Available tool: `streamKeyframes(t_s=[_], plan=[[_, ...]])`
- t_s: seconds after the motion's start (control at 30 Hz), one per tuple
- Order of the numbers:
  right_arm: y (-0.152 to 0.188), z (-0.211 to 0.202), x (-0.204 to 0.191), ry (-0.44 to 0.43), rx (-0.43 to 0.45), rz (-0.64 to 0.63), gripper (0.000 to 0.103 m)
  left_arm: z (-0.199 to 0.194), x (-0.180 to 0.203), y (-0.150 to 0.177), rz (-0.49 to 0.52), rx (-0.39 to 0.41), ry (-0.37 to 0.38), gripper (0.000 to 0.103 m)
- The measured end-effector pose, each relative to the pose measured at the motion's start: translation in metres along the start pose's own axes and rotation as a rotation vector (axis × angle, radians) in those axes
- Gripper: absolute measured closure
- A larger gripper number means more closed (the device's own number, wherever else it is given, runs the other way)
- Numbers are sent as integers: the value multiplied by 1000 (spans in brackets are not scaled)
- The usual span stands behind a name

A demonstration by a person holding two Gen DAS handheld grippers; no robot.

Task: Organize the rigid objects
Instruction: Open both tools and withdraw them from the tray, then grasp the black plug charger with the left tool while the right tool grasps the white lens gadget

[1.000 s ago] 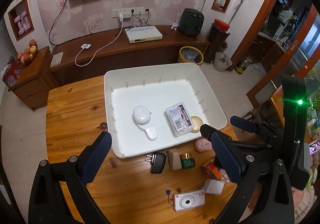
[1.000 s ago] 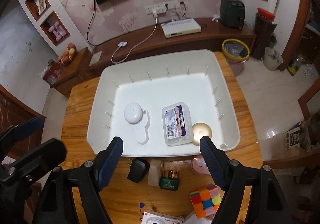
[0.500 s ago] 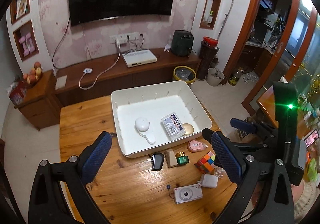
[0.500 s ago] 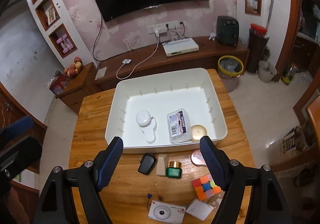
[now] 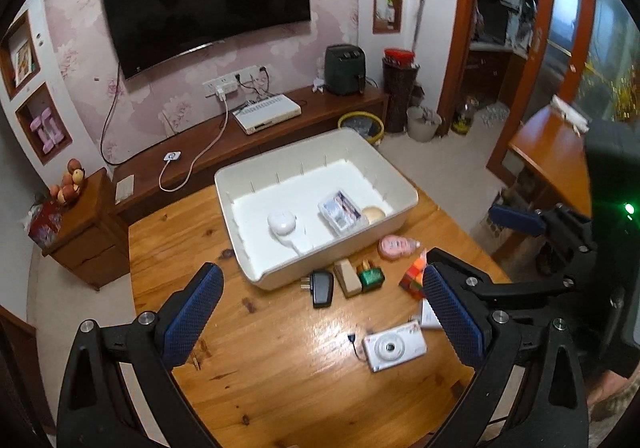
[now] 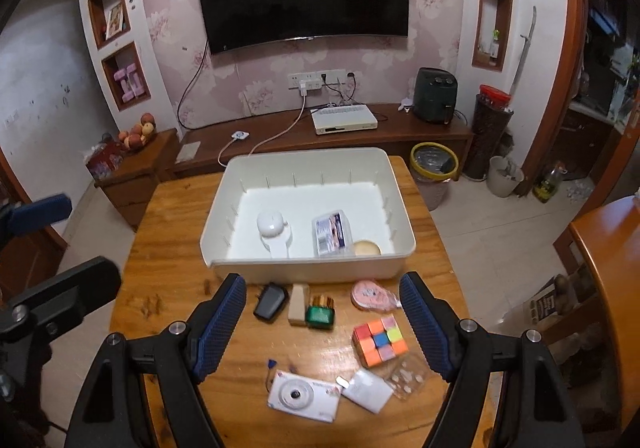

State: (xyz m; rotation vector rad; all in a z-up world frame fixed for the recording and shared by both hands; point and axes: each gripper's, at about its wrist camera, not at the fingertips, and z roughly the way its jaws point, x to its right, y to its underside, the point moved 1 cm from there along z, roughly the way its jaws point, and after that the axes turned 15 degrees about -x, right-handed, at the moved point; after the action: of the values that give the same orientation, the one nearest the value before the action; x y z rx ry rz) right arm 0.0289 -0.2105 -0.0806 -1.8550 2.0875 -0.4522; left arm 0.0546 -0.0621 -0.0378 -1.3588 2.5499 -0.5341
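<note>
1. The table [image 6: 168, 288] spreads beneath both pairs of tongs, and the white bin [image 6: 308, 268] sits on it ahead of them, already holding a white round gadget [image 6: 272, 226], a clear plastic box [image 6: 330, 234] and a round tan tin [image 6: 366, 248].
2. The left tongs [image 5: 320, 322] and right tongs [image 6: 320, 324] both hang above the table with jaws spread wide, gripping nothing.
3. Loose things remain outside the bin: the colour cube [image 6: 380, 342] lies just inside the right tongs' right finger, the white camera [image 6: 304, 396] below and between the fingers, and the black charger [image 6: 271, 302], beige block [image 6: 298, 304], green bottle [image 6: 320, 312] and pink case [image 6: 372, 294] lie in a row just ahead, near the bin's front wall.
4. Risk, as I judge it: these pieces lie close together, so a wide-jawed descent could nudge a neighbour or push the camera toward the table's near edge.
5. Only the right wrist view shows a white card [image 6: 366, 390] and a clear blister pack [image 6: 406, 378] whole; in the left view its own right finger covers most of them. Each view also shows the other tongs at its side.
</note>
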Motion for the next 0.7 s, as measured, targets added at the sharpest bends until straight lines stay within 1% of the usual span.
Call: streamKeyframes(t_s=[0.07,0.17,0.33,0.43,0.7], plan=[[14,3,-2,17,-2,-15,23,8,4,6,10,-25,-4,3],[31,10,0,18,-16,-18,23,20,8,14,21,-63,-5,3],[56,21,12,19,-24,13,23,40,13,25,28,-120,-16,3],[72,30,20,4,-30,35,23,52,16,32,31,-149,-23,3],[117,64,24,-17,-112,35,23,89,23,48,48,-244,-23,3]])
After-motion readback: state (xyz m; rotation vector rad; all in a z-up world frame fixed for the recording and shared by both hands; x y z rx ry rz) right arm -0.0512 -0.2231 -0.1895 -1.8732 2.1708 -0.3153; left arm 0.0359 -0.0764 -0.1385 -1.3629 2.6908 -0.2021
